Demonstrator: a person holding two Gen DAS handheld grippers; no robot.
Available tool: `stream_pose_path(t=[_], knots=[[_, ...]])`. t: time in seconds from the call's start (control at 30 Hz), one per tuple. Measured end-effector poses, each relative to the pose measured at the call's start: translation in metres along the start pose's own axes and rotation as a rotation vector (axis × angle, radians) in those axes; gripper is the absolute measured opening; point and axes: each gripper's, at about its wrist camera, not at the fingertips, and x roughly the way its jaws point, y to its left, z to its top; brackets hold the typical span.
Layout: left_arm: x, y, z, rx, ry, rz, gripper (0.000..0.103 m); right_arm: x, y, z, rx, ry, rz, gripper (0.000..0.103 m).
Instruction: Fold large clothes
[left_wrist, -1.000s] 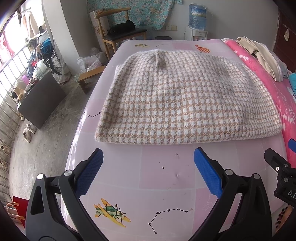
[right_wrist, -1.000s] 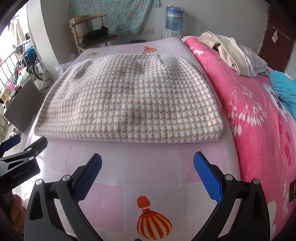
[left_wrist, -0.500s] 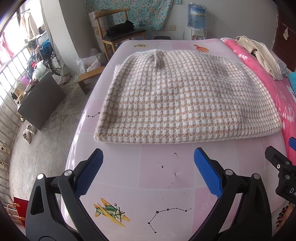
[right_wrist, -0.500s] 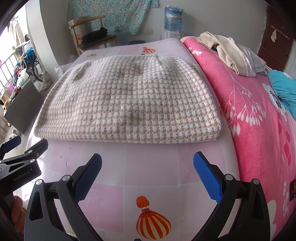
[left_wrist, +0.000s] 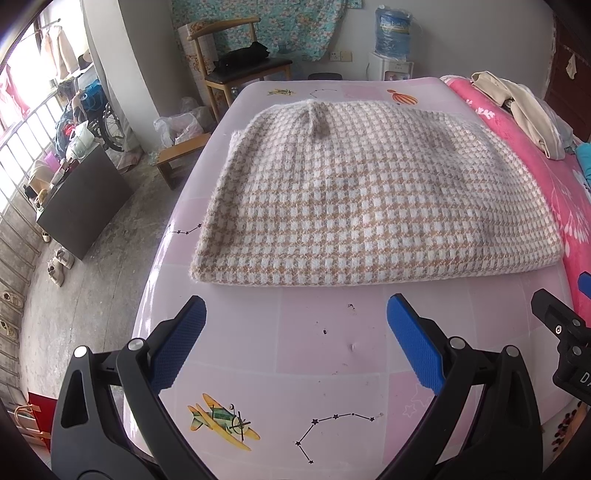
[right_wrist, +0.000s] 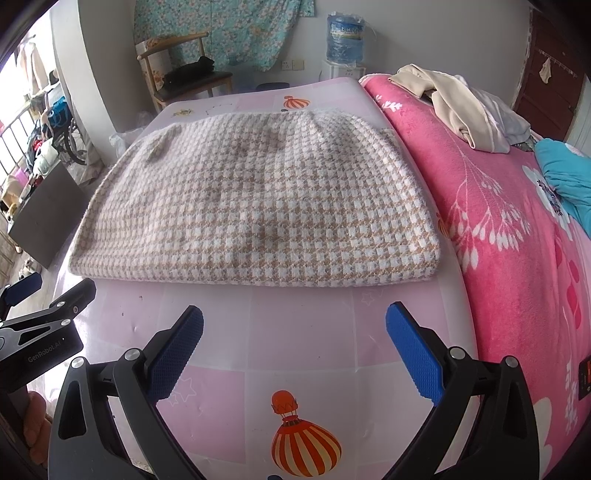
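A folded beige-and-white houndstooth garment (left_wrist: 369, 199) (right_wrist: 258, 206) lies flat on the pink printed bed sheet (left_wrist: 314, 350) (right_wrist: 295, 343), its thick folded edge facing me. My left gripper (left_wrist: 295, 314) hangs open just short of that edge, nothing between its blue pads. Over the sheet in front of the garment's right half, my right gripper (right_wrist: 293, 325) is open and empty too. Each gripper shows at the edge of the other's view.
A pink floral blanket (right_wrist: 517, 240) covers the bed to the right, with cream clothes (right_wrist: 461, 107) and a teal cloth (right_wrist: 565, 177) on it. A wooden chair (left_wrist: 240, 70) and a water dispenser (left_wrist: 391, 44) stand beyond the bed. Bare floor and a dark cabinet (left_wrist: 81, 199) lie left.
Both grippers have drifted very slightly back from the garment; the garment has not moved and both stay open.
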Motion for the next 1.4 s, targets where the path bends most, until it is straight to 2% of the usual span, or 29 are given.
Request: stream_pose_path(t=[1.4], knots=[[-0.004,0.004,0.002,-0.007,-0.005,-0.009,0.095,-0.002,0.008,0.002,-0.015,-0.005,-0.014,0.097]])
